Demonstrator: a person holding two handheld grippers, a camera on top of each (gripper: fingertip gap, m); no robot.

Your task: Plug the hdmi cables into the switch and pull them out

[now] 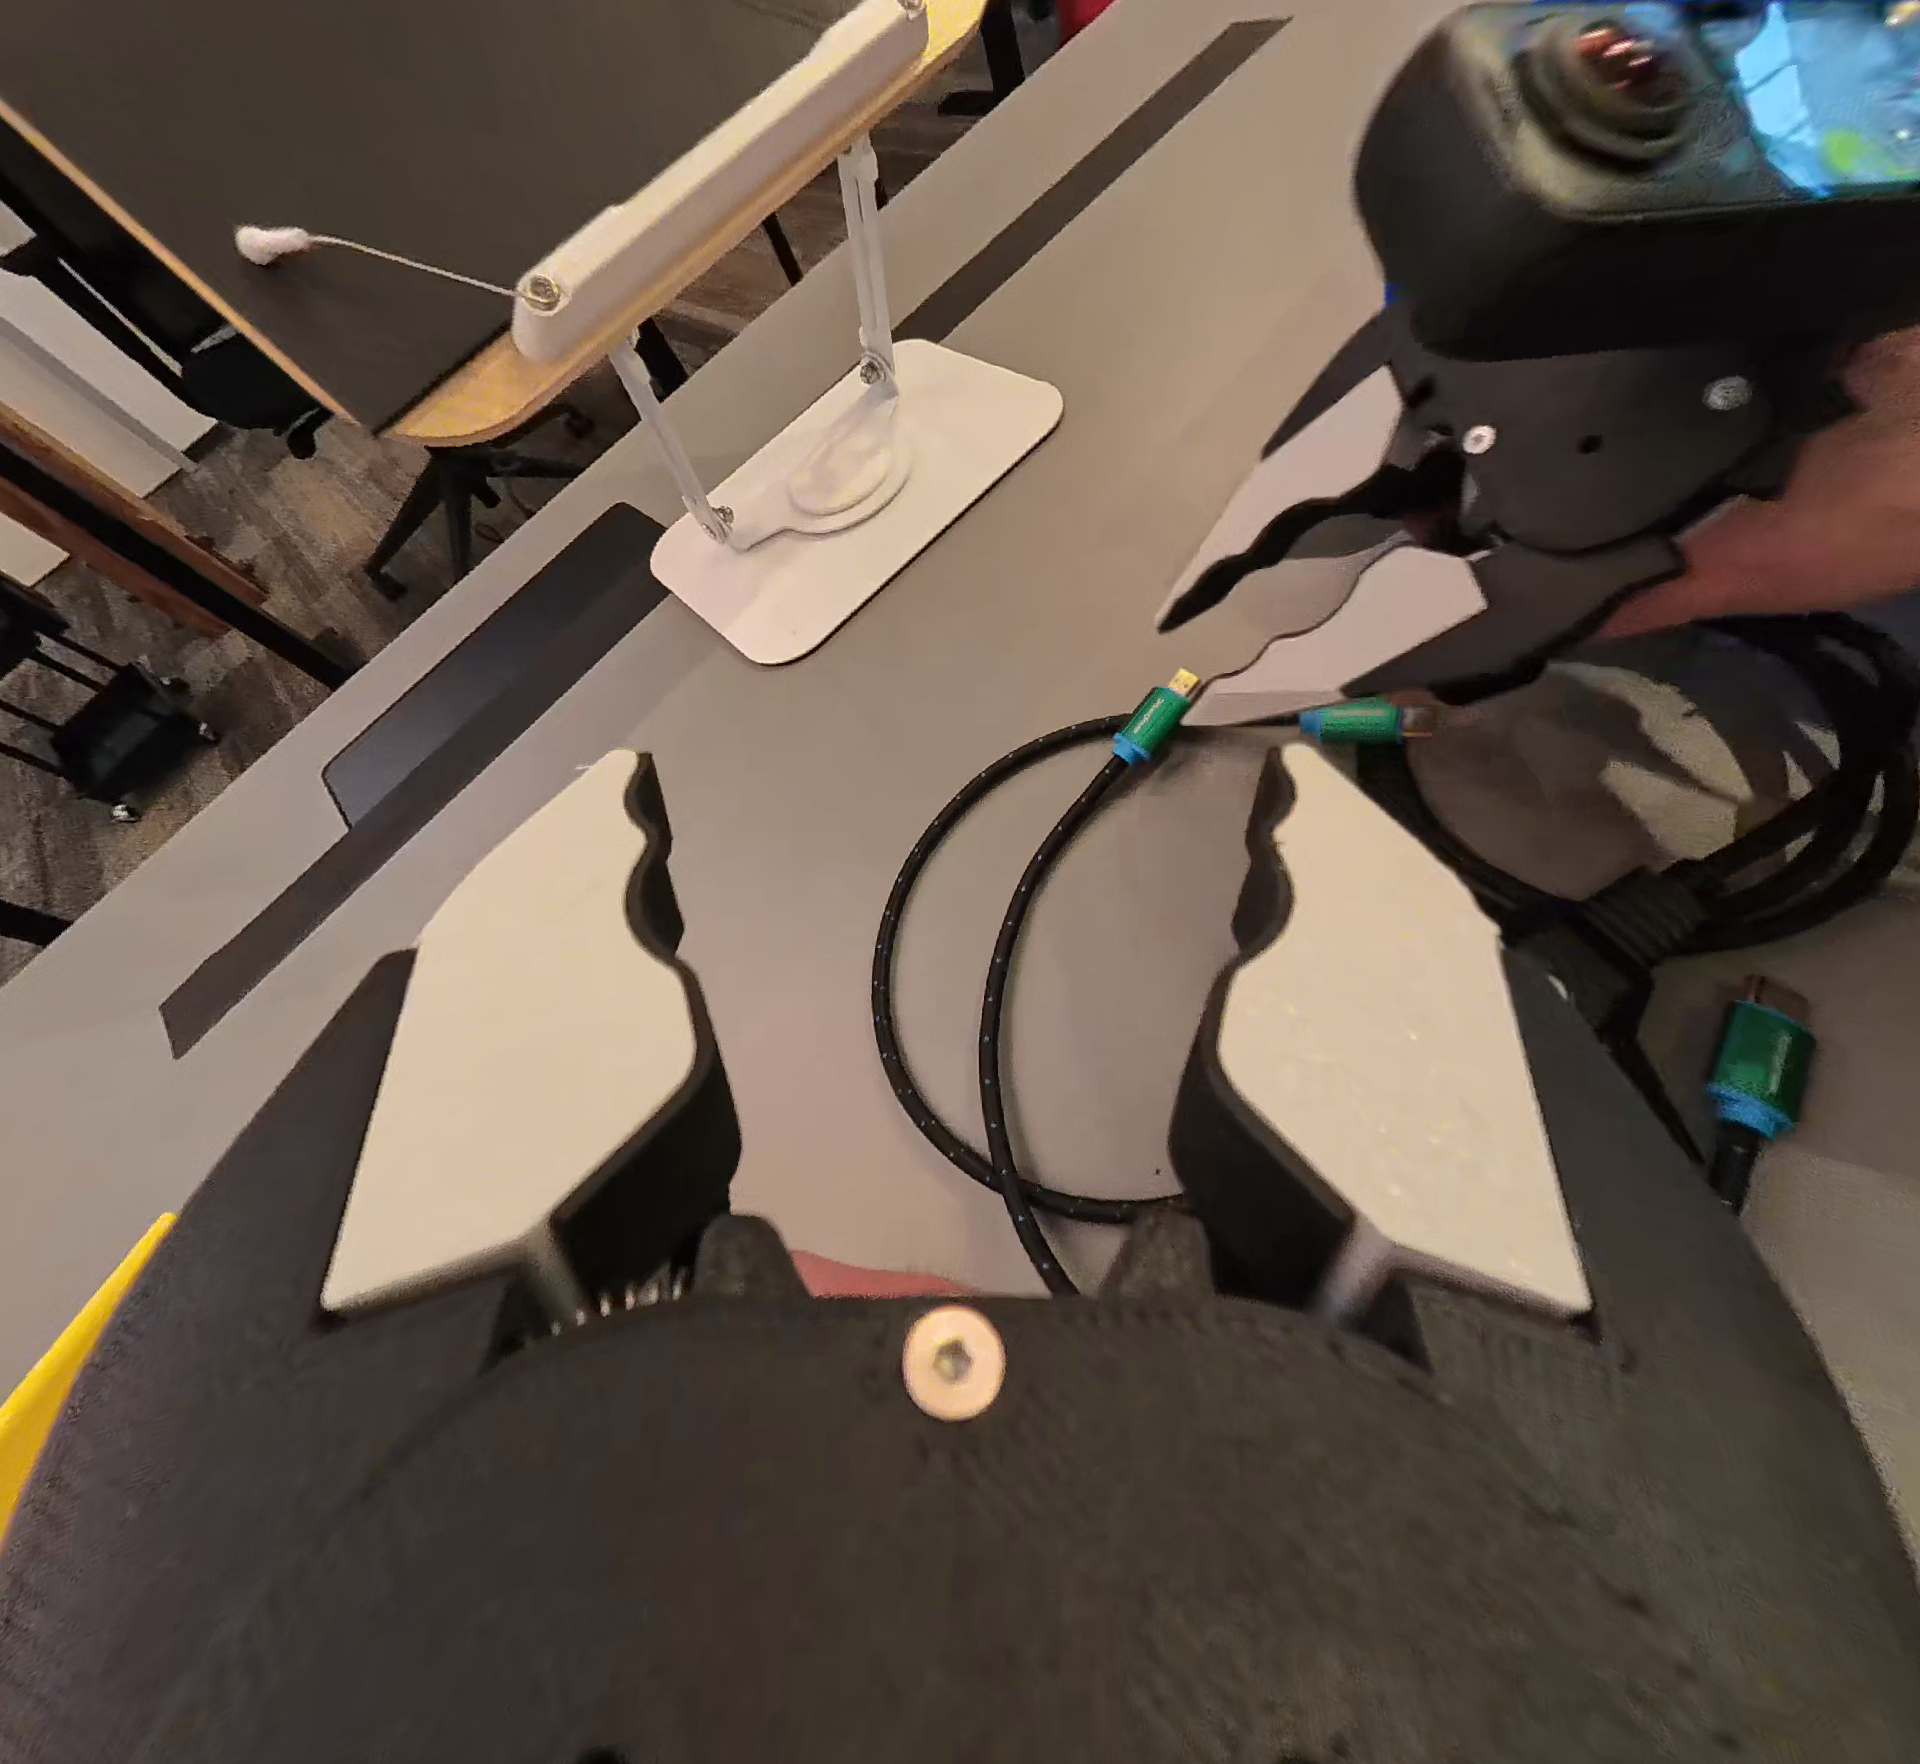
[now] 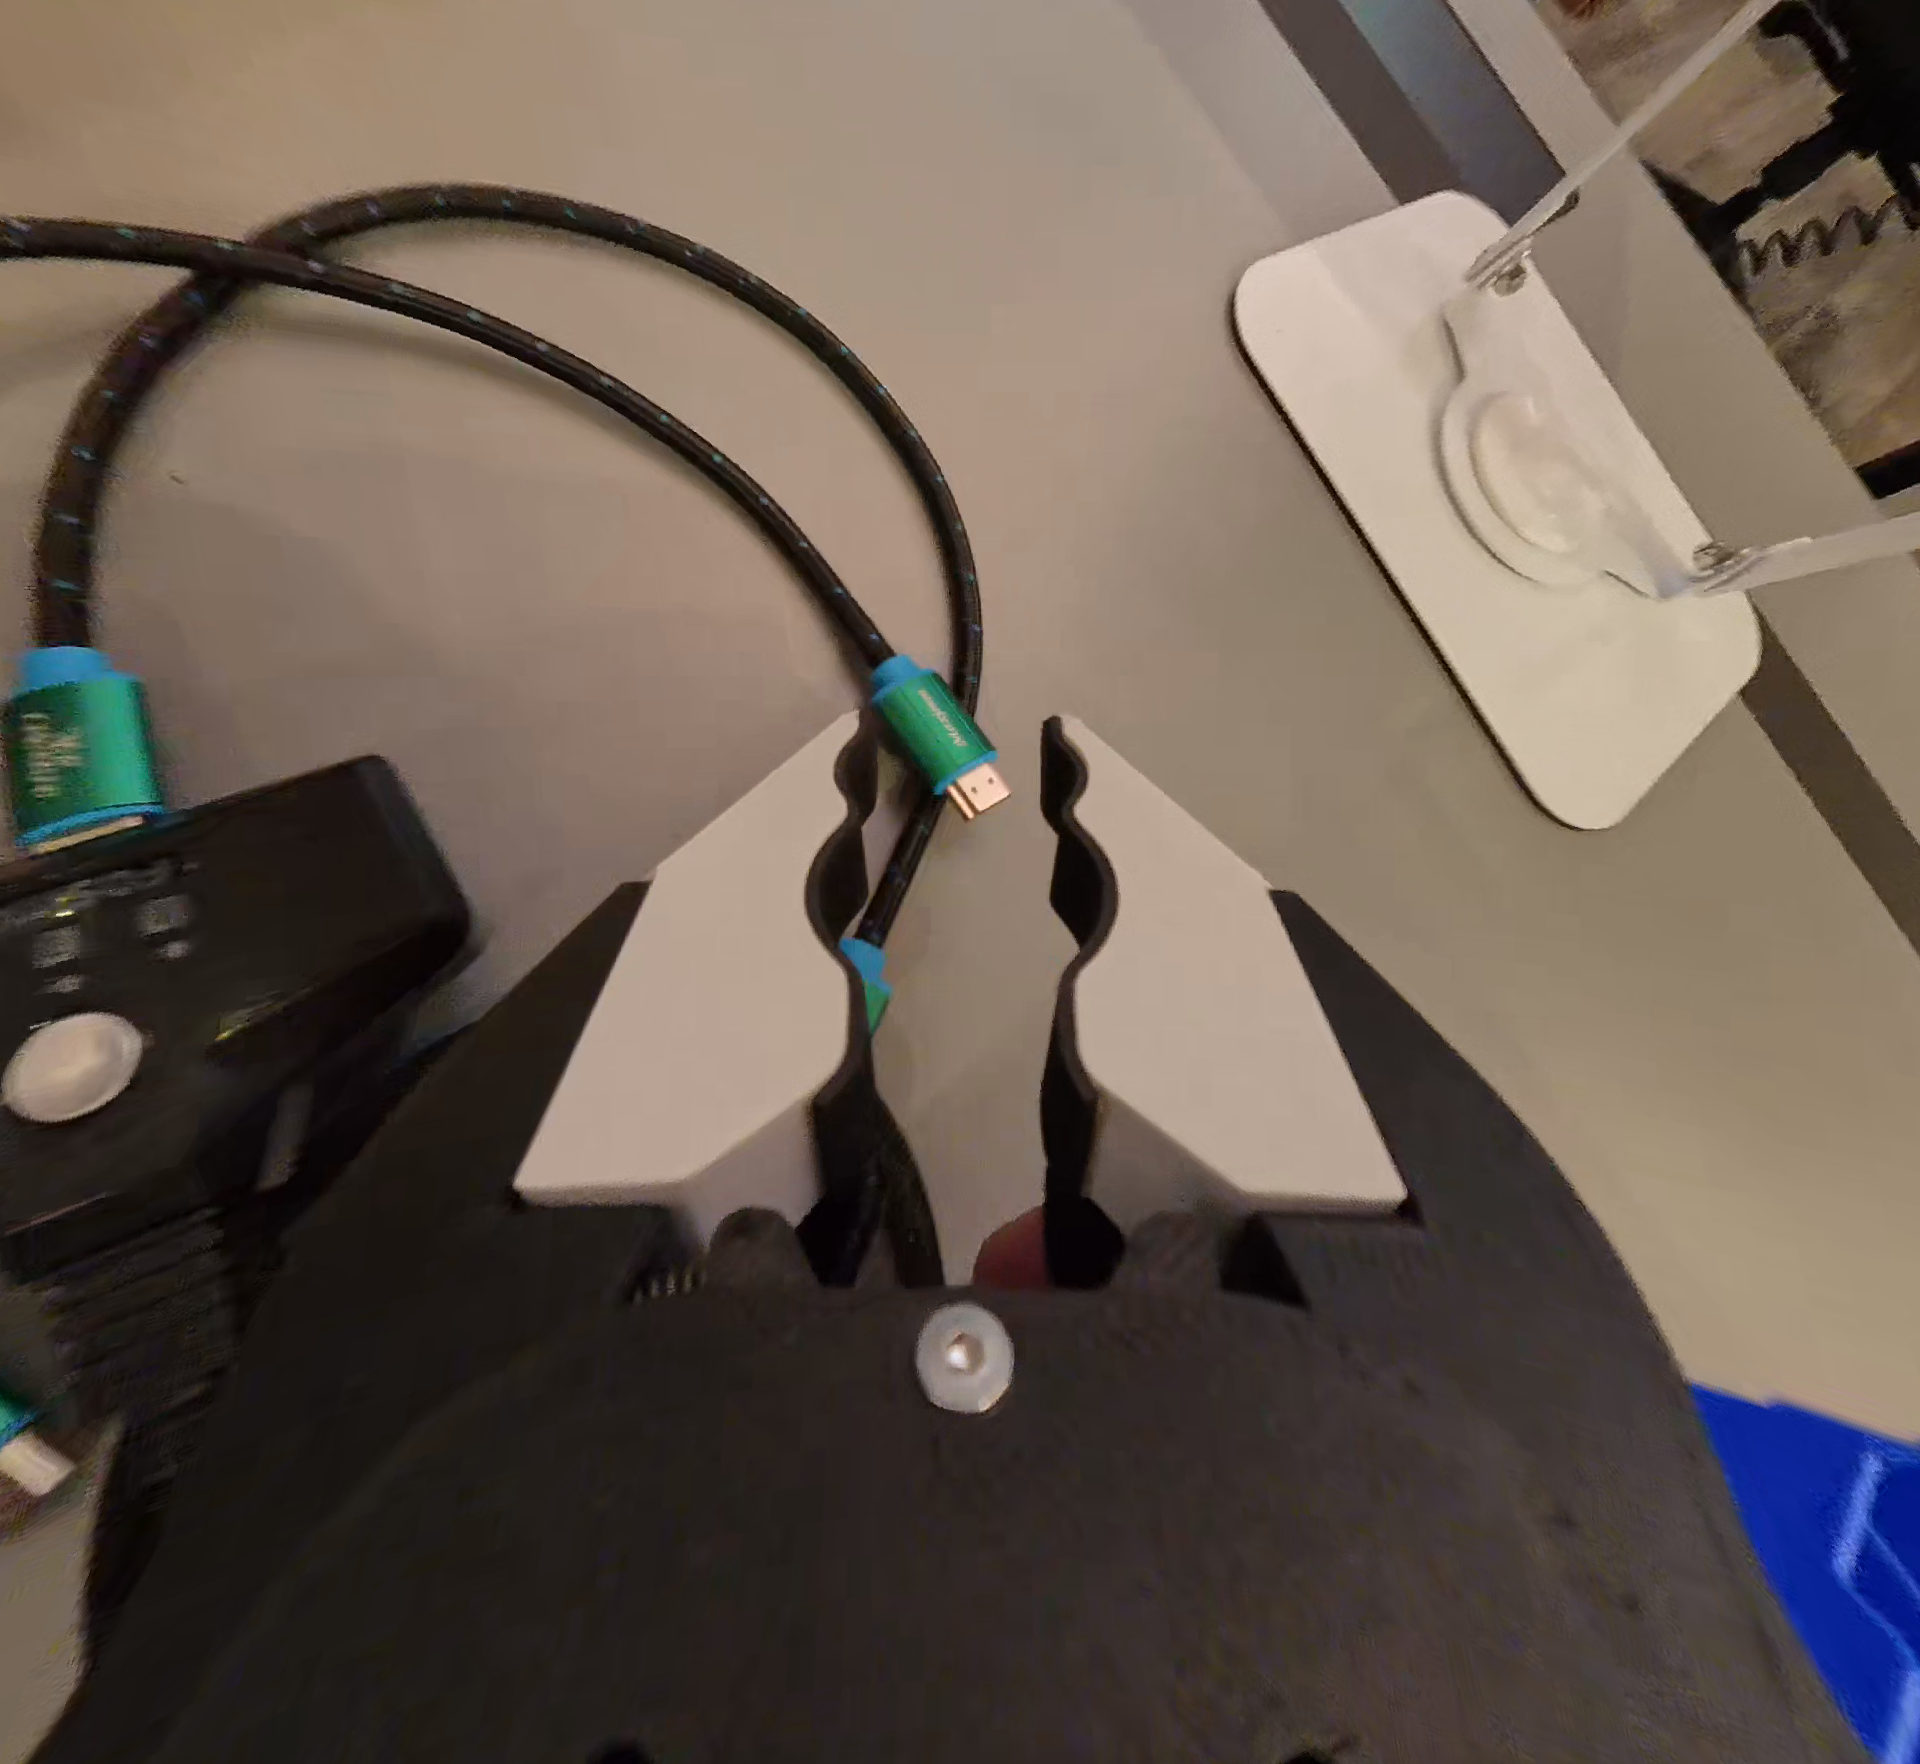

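Black braided HDMI cables with green and blue plugs lie on the grey table point(image 1: 894, 696). My right gripper point(image 2: 956, 727) is open and empty. One loose plug point(image 2: 940, 748) with a gold tip lies between its fingertips. A second plug point(image 2: 868, 982) is half hidden under its left finger. The black switch point(image 2: 156, 966) sits at the left, with a third plug point(image 2: 78, 758) at its far edge, apparently inserted. My left gripper point(image 1: 956, 769) is wide open and empty, above the cable loop point(image 1: 987, 935). In the left wrist view the right gripper point(image 1: 1190, 654) hovers by the loose plug point(image 1: 1148, 722).
A white stand point(image 1: 862, 509) with clear arms stands on the far side of the table; it also shows in the right wrist view point(image 2: 1496, 509). Dark strips point(image 1: 1091, 187) run along the far edge. Coiled cable point(image 1: 1787, 841) and another plug point(image 1: 1756, 1070) lie at the right. My right fingertips sit around 15 cm from my left ones. The black switch point(image 2: 156, 966) sits 11 cm or so from the ends of my right fingers.
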